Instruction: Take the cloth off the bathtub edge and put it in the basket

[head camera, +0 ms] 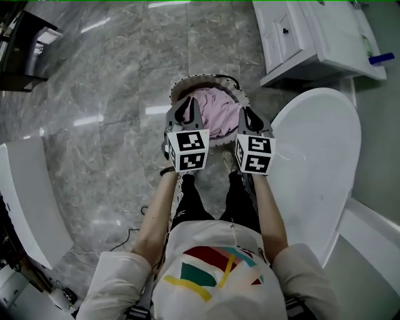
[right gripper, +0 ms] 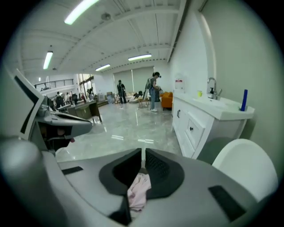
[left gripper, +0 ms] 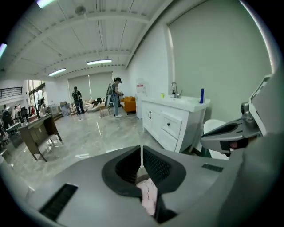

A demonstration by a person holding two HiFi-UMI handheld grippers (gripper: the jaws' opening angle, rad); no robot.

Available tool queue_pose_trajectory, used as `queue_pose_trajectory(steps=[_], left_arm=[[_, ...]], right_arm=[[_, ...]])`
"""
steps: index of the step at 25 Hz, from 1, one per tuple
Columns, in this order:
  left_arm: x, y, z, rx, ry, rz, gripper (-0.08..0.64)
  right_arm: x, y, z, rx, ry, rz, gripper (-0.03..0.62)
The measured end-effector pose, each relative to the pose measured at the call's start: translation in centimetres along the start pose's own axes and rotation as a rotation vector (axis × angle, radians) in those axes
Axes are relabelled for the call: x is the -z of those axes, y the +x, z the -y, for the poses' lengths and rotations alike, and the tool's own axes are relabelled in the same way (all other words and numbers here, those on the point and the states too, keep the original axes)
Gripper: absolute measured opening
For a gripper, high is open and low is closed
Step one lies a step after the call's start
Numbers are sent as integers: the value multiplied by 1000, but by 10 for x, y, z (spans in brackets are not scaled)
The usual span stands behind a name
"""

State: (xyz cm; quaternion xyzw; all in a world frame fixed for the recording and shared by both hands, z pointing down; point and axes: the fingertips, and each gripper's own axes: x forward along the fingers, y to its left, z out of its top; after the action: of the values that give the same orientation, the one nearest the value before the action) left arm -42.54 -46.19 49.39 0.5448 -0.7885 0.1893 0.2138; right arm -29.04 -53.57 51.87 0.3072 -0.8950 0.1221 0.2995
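Only from above do I see the cloth [head camera: 215, 111] heaped shapeless in the basket [head camera: 206, 77]; my left tongs [head camera: 187, 106] and right tongs [head camera: 248, 115], both closed empty, glimpse pink slivers.

Floor [head camera: 112, 75]: grey marble tile, glossy, streaked with glare. White cabinet [head camera: 300, 37] with drawers against a plain pale wall [left gripper: 217, 57]; tap [right gripper: 212, 91] and blue bottle [right gripper: 244, 100] on top. Ceiling [right gripper: 133, 31] white, beamed, strip lights [right gripper: 82, 11] on. Far end: open hall, dark desk [left gripper: 37, 133], orange seat [left gripper: 129, 103], people [left gripper: 116, 95] standing.
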Motion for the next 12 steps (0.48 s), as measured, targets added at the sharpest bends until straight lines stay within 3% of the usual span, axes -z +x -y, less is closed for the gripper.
queue_pose_trajectory(steps=[5, 9, 12], left_arm=[[-66, -73, 23, 47, -37, 86, 18], [-84, -124, 38, 98, -87, 87, 18], [-92, -137, 33, 65, -53, 108, 18]], right_arm=[[-63, -77, -21, -50, 5, 125, 12], [-87, -135, -36, -87, -7, 177, 12], [-93, -153, -41, -81, -57, 217, 12]])
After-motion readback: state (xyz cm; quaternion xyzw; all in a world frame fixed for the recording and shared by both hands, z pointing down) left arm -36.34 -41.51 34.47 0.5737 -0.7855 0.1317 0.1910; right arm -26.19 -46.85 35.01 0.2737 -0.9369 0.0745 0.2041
